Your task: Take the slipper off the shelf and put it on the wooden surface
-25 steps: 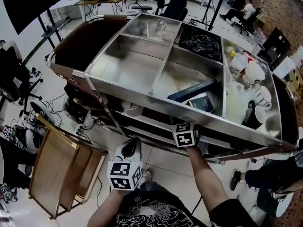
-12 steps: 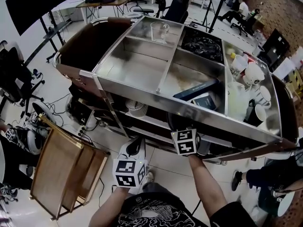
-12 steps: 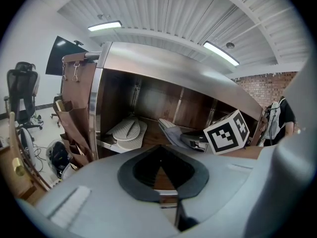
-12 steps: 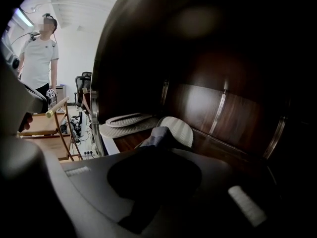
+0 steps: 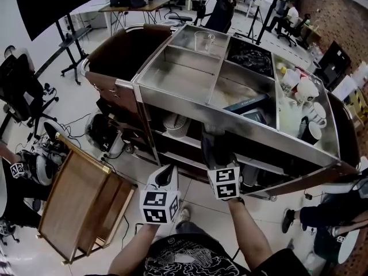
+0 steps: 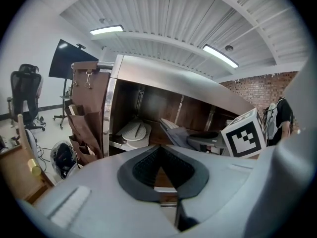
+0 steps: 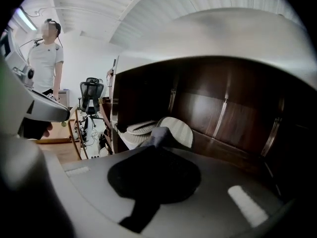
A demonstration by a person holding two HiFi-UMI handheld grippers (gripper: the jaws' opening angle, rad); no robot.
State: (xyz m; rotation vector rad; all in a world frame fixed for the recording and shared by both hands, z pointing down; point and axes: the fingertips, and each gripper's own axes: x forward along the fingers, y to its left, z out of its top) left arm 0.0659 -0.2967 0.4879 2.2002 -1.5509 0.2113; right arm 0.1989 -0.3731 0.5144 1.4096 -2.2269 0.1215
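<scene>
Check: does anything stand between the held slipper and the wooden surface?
Only the left gripper, hanging between the slipper in the right gripper and the wooden surface to the left; apart from it, nothing visible.

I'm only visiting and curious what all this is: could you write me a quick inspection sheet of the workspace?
Surface: wooden surface stands on the floor, left of the steel cart.
Job's things: grey slipper gripped at the cart's lower shelf; white slippers lie on that shelf.
Clutter: glass jug, mugs and a dark bag in the cart's top compartments.
Grippers: right gripper shut on the grey slipper; left gripper shut, holding nothing.
Cables: cables loose on the floor left of the cart.
Surroundings: office chair, black screen, brick wall.
</scene>
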